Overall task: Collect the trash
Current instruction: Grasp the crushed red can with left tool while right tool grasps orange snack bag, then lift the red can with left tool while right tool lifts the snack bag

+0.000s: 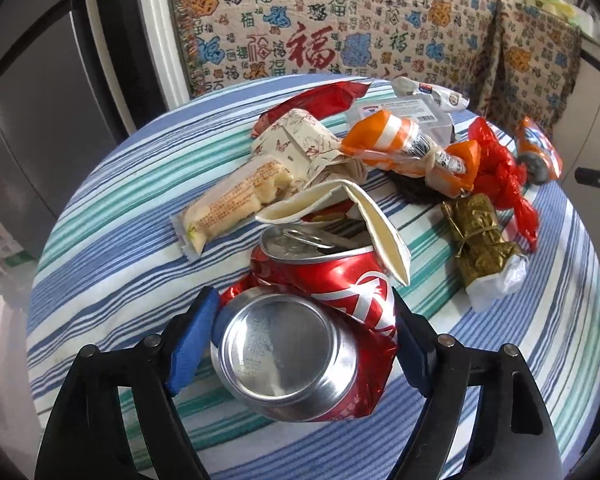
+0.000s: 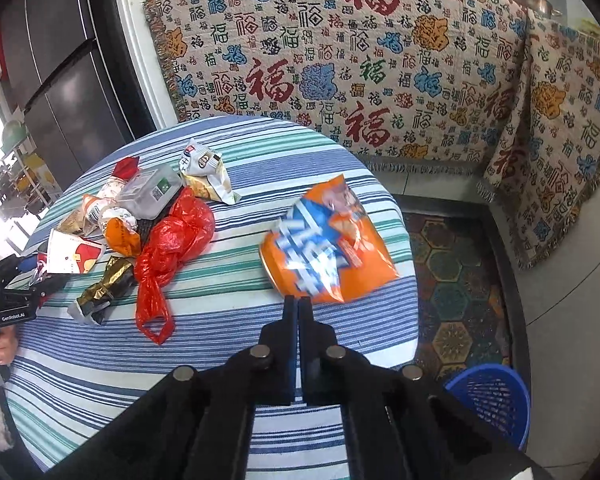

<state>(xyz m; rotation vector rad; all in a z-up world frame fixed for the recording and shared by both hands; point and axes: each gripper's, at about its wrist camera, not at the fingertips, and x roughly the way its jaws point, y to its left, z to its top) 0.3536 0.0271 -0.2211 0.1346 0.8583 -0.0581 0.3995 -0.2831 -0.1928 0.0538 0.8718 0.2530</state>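
Two views to go through, and the blue basket is the thing I'd steer everything by.

Left wrist view first: no basket in sight here. The left gripper (image 1: pixel 304 344) has its jaws spread wide around a crushed red soda can (image 1: pixel 308 320), shiny base facing the camera. The blue pad on one side looks like it's touching or just beside the can's base, the other sits against the crumpled wall, but I can't say they're really pressing, so I'd call it not yet gripped. Behind the can there's a whole pile: a bent paper cup (image 1: pixel 340 216), a wrapped snack bar (image 1: pixel 232 204), a red plastic bag (image 1: pixel 500 168), and a gold foil wrapper (image 1: pixel 480 236). Tip for this step: squeeze across the dented middle rather than the slick base rim, since a crushed can probably twists out if clamped off-centre. Lift straight so the cup leaning on it doesn't get dragged along.

Right wrist view: the right gripper (image 2: pixel 298 300) has its jaws fully together, tips at the near edge of an orange chip bag (image 2: pixel 324 240). Whether a bit of the bag's edge is pinched I honestly can't tell. The blue basket (image 2: pixel 492 396) stands on the floor below the striped worktop (image 2: pixel 140 360), down to the right of those closed jaws, and the chip bag is the nearest trash to it. The can pile lies well apart from the basket, across the worktop, so that carry needs a firm hold.
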